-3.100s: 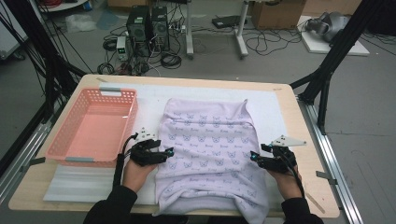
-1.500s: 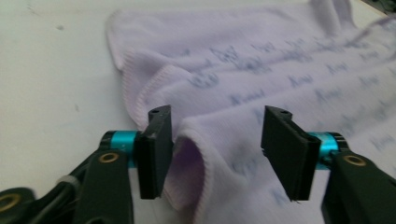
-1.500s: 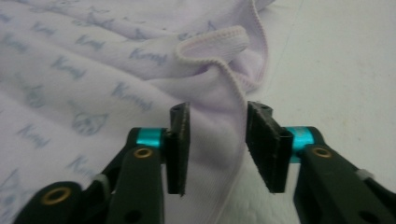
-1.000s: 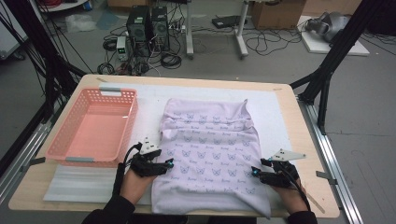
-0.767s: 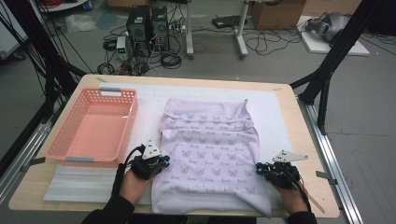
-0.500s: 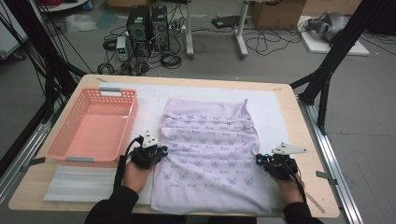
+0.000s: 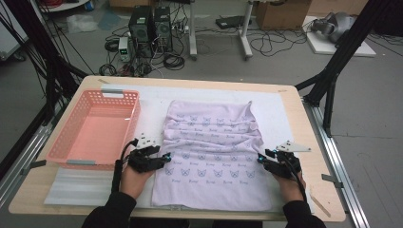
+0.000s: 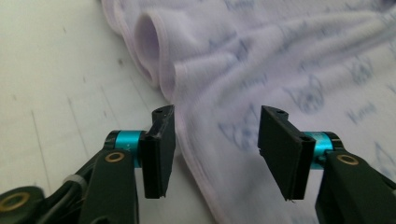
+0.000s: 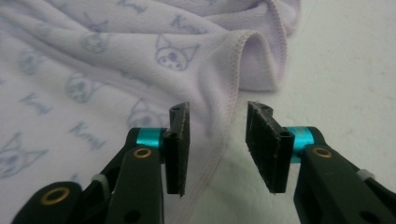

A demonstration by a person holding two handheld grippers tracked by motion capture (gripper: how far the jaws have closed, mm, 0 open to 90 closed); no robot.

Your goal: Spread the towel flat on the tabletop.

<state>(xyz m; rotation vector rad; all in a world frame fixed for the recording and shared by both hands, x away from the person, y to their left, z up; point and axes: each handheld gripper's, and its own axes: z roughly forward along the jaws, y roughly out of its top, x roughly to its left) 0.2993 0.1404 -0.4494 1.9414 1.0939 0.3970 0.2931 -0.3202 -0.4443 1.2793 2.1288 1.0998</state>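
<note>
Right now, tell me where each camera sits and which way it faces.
High view: above the person's side, looking forward and down on the table; forearms, left gripper, right gripper.
Left gripper view: rides that gripper, facing the lilac cloth; open jaws straddle its hem.
Right gripper view: rides that gripper; open jaws straddle the opposite hem.
Shared: the cloth.

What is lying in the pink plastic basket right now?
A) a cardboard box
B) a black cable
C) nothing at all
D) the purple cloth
C: in the high view the pink plastic lattice basket shows only its bare floor, while the lilac cloth printed with little cat faces lies spread on the white mat beside it.
</note>
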